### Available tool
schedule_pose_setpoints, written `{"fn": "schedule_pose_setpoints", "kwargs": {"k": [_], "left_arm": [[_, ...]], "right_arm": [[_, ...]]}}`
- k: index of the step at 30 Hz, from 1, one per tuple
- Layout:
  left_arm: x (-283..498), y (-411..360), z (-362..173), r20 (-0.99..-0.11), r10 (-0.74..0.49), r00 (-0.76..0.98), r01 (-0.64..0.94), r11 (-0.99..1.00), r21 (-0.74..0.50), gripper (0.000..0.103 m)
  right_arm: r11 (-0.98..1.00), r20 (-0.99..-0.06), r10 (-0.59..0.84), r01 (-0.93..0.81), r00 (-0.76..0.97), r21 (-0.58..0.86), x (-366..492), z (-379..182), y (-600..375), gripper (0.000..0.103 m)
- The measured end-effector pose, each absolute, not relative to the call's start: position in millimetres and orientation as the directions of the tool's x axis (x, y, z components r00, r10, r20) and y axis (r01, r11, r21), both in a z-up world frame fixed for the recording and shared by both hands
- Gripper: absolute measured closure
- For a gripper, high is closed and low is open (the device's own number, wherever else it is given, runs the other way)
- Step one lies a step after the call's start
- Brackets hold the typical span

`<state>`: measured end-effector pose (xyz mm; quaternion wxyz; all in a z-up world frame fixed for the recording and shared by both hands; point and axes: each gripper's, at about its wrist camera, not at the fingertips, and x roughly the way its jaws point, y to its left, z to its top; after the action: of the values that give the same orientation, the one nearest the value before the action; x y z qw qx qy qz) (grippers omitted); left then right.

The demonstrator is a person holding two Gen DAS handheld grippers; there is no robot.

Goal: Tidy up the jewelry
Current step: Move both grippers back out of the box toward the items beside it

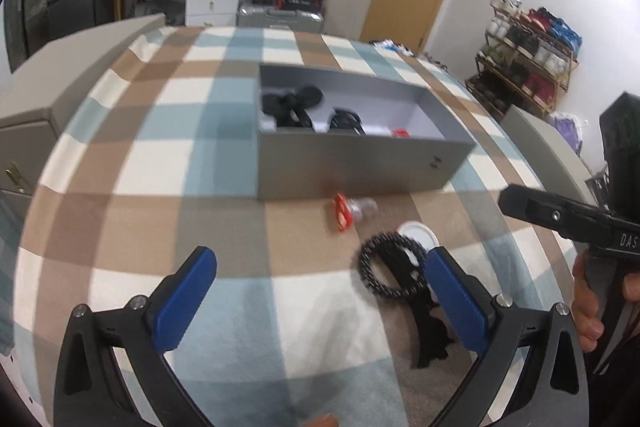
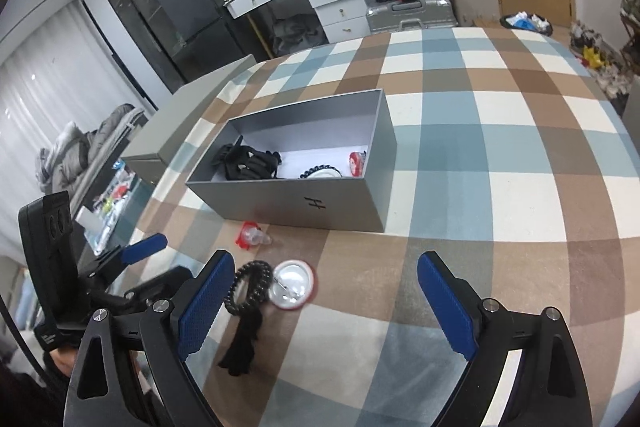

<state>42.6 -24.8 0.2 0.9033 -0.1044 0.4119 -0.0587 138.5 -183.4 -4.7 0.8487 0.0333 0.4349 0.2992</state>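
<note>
Both the left hand-held gripper (image 1: 320, 307) and right hand-held gripper (image 2: 326, 303) gape apart, empty; the black beaded bracelet (image 2: 250, 285) lies near the grey box (image 2: 304, 203) on the checked surface (image 2: 480, 147); better straddle its beads squarely before pinching

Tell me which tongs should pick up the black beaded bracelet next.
Left, probably. The black beaded bracelet lies just ahead of the open left tongs, beside their right finger. The right tongs are open too, but it sits past their left finger.
</note>
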Motion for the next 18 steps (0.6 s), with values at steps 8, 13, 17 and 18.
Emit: {"fn": "schedule_pose_setpoints", "kwargs": {"k": [8,13,17,18], "left_arm": [[46.2,-39.7,-12.3,-0.762,-0.260,0.593,0.047,0.956,-0.290,0.002],[46.6,-50.5,-14.1,-0.775,-0.268,0.573,0.077,0.958,-0.275,0.002],[47.1,-55.6,-14.1,-0.779,-0.281,0.561,0.106,0.957,-0.269,0.004],[46.9,-57.7,-14.0,-0.783,-0.275,0.558,0.114,0.960,-0.256,0.005]], "right_arm": [[0.831,-0.726,0.524,-0.455,0.444,0.321,131.7,-12.5,-191.7,0.010],[0.834,-0.729,0.523,-0.442,0.442,0.330,130.7,-16.0,-197.0,0.010],[0.834,-0.731,0.523,-0.439,0.438,0.334,131.4,-18.1,-197.6,0.010],[0.834,-0.730,0.524,-0.439,0.439,0.335,130.7,-18.2,-197.3,0.010]]}}
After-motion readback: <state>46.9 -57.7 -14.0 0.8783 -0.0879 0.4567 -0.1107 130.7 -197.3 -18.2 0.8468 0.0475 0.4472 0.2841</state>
